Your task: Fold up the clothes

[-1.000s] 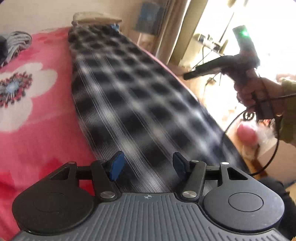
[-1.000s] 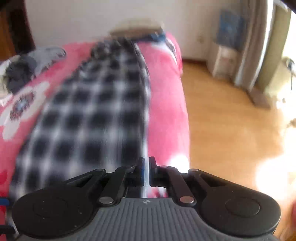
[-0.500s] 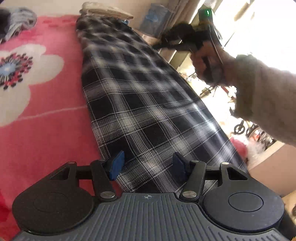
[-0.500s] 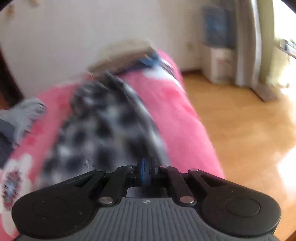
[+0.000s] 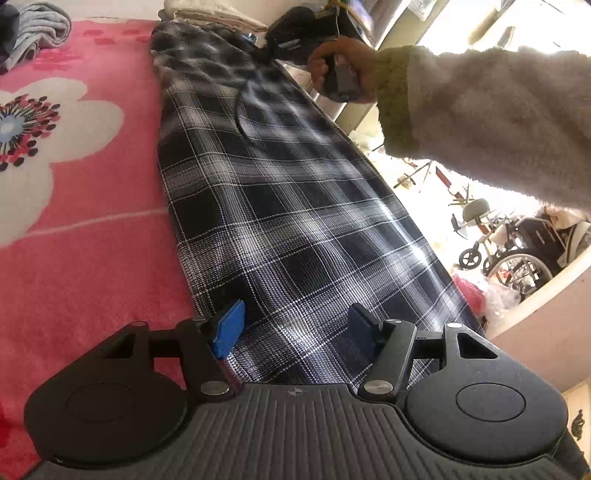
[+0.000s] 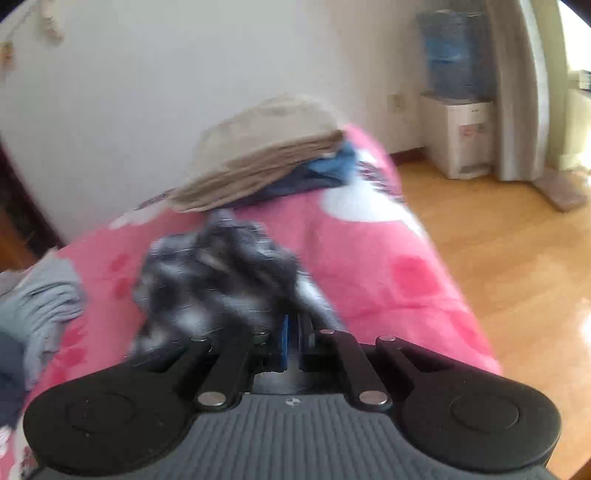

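A long black-and-white plaid garment (image 5: pixel 277 206) lies stretched out flat on a pink flowered blanket (image 5: pixel 92 240). My left gripper (image 5: pixel 295 328) hovers low over its near end. Its jaws are opening, the plaid cloth lies under the gap, and the blue pads (image 5: pixel 231 326) press on nothing. A hand in a fluffy sleeve (image 5: pixel 480 118) holds my right gripper (image 5: pixel 273 48) over the garment's far end. In the right wrist view, my right gripper (image 6: pixel 291 332) is shut and holds nothing, and the rumpled plaid end (image 6: pixel 214 273) sits blurred just ahead of its tips.
A folded beige and blue stack (image 6: pixel 266 151) lies at the bed's far end. Grey clothes (image 5: pixel 40 26) are piled at the far left. The bed's right edge drops to a wooden floor (image 6: pixel 498 251). A water dispenser (image 6: pixel 454 110) stands by the wall, and a wheelchair (image 5: pixel 517 258) stands beyond the bed.
My right gripper has travelled, still shut, from the air beside the bed's right edge to above the garment's far end. My left gripper edged forward and its jaws widened slightly.
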`<state>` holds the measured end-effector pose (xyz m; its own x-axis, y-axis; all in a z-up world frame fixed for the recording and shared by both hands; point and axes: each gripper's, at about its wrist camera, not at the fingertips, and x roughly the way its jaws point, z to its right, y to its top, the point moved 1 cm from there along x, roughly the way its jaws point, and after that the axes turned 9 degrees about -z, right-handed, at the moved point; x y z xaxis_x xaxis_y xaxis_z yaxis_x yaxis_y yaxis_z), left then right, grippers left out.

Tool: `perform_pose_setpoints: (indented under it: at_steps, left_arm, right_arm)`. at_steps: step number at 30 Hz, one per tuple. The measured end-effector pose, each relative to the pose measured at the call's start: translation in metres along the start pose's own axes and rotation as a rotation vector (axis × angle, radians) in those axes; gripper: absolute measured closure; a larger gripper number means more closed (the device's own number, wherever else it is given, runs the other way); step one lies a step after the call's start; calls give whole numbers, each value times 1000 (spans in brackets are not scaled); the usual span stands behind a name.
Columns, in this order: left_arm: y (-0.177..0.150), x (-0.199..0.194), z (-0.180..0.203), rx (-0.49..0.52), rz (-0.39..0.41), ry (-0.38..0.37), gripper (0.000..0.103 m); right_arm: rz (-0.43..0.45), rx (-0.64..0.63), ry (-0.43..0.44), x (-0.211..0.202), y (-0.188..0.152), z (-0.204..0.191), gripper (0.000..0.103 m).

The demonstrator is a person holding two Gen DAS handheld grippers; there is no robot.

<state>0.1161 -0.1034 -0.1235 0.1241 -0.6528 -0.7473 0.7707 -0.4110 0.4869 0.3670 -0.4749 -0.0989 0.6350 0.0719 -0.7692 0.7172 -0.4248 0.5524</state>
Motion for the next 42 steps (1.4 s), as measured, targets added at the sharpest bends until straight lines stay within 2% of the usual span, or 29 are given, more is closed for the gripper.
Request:
perform_pose_setpoints:
  at_steps: [4, 9, 11, 13, 16, 17, 18, 20, 22, 23, 25, 26, 27, 30, 32, 35, 37, 42]
  left_arm:
    - [-1, 2, 3, 17, -6, 16, 40]
    - [-1, 5, 6, 41, -14, 33, 39]
    - [-1, 6, 6, 38, -15, 33, 38]
    - [-1, 5, 4, 33, -16, 26, 38]
    - [0, 4, 4, 34, -20, 22, 38]
    - [0, 4, 4, 40, -20, 23, 38]
    - [-1, 4, 4, 46, -21, 24, 38]
    - [-2, 3, 5, 59, -18, 27, 38]
    - [-3, 3, 5, 65, -11, 29, 38]
    - [-3, 3, 5, 65, -9, 28, 38]
    - [-3, 4, 6, 66, -9, 29, 37]
    - [-3, 4, 6, 66, -11, 28, 37]
    - [-2, 4, 6, 66, -12, 26, 36]
    - [-1, 3, 3, 57, -13, 12, 36]
    - [-1, 3, 2, 51, -13, 6, 36]
    - [-1, 2, 2, 50, -13, 3, 35]
    - [-1, 2, 1, 52, -12, 2, 35]
    - [-1, 2, 0, 48, -16, -8, 35]
  right_arm:
    - [-89, -59, -35, 26, 10, -13, 98]
    - [57, 115, -110, 26, 35, 1, 98]
    - [78, 70, -115, 21, 41, -8, 97]
    - [70, -15, -55, 14, 37, -18, 97]
    - [-32, -125, 33, 26, 32, -28, 90]
    - [-55, -146, -3, 34, 31, -30, 89]
    - [-52, -134, -47, 40, 32, -29, 89]
    - [4, -23, -77, 43, 40, -19, 89]
    - [109, 82, -18, 30, 46, -11, 89]
    - [126, 83, 9, 26, 49, -10, 87]
    - [155, 83, 57, 19, 55, -9, 66]
    - [147, 74, 40, 18, 58, -7, 49]
    - [138, 67, 26, 19, 62, -5, 39]
    - [86, 131, 67, 29, 74, 15, 29]
    - [12, 171, 110, 42, 79, 26, 20]
    - [-128, 210, 176, 64, 83, 37, 17]
    - [-167, 180, 169, 69, 81, 33, 17]
    - [-159, 166, 192, 82, 81, 28, 18]
